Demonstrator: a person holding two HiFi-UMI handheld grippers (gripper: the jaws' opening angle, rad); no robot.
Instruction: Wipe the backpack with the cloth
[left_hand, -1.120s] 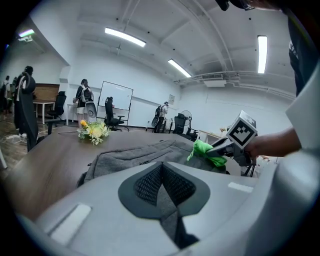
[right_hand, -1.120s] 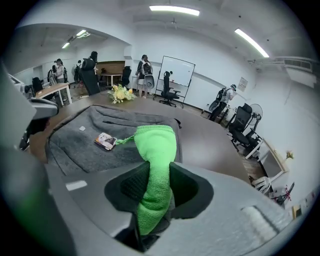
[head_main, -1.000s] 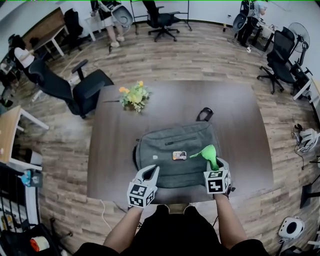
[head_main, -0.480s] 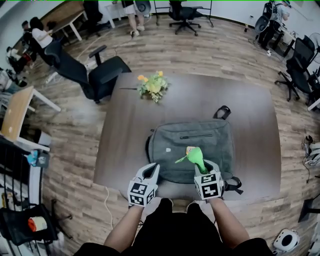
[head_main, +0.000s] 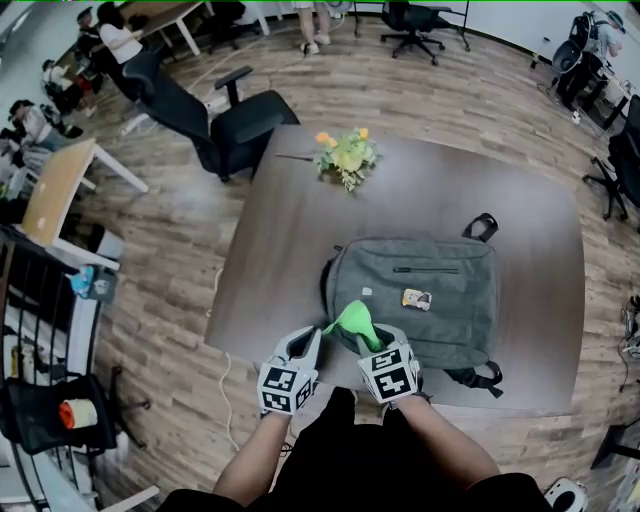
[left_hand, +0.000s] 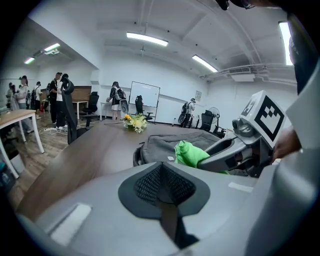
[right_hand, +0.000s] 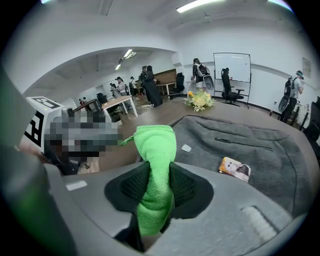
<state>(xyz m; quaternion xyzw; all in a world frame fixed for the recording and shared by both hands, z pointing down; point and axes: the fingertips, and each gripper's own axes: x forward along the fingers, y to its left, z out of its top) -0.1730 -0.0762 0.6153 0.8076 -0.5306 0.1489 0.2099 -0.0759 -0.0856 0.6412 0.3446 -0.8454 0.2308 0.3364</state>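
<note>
A grey backpack (head_main: 420, 295) lies flat on the dark table (head_main: 290, 240), with a small picture tag (head_main: 416, 298) on its front. My right gripper (head_main: 367, 338) is shut on a bright green cloth (head_main: 352, 318), held over the backpack's near left corner. In the right gripper view the cloth (right_hand: 155, 150) stands up between the jaws, the backpack (right_hand: 260, 145) beyond it. My left gripper (head_main: 308, 342) hovers at the table's near edge just left of the backpack, jaws shut and empty. The left gripper view shows the cloth (left_hand: 190, 152) and the right gripper (left_hand: 235, 150) beside it.
A small bunch of yellow flowers (head_main: 345, 155) stands at the table's far side. A black office chair (head_main: 235, 125) sits at the far left corner. People stand at desks in the background. A cable (head_main: 222, 385) trails on the wooden floor by the near left.
My right gripper has carried the cloth leftward across the backpack's near part, from near the picture tag to the near left corner. The head view has shifted, and the left gripper stays by the near edge.
</note>
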